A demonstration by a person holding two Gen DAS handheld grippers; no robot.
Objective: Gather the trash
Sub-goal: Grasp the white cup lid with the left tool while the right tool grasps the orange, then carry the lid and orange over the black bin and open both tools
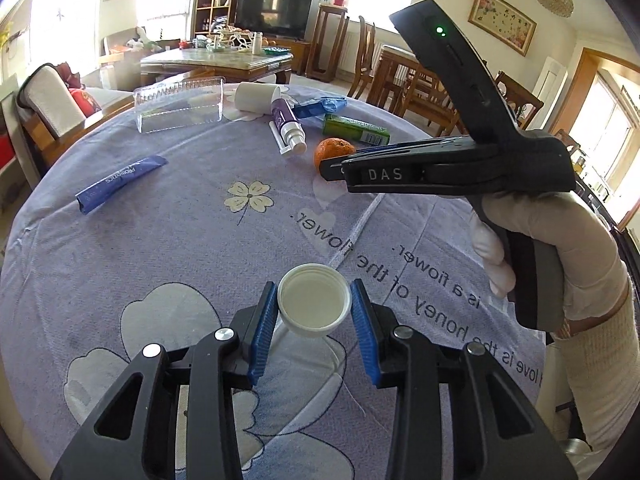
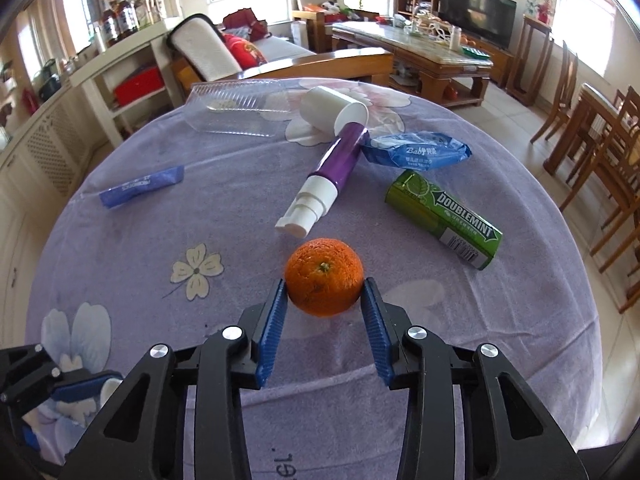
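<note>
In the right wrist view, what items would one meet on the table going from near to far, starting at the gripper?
Right gripper → orange → Doublemint pack → purple pump bottle → blue wrapper → white cup → clear plastic box.

free: bare cloth left of orange | blocked: pump bottle, gum pack beyond

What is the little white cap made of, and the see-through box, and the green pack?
The cap looks like smooth, matte white plastic, with a thin molded rim. The box seems to be clear, ridged, glossy plastic; the cloth shows through it. The green pack looks like a shiny printed wrapper, perhaps foil or coated paper; light glints off it.
</note>
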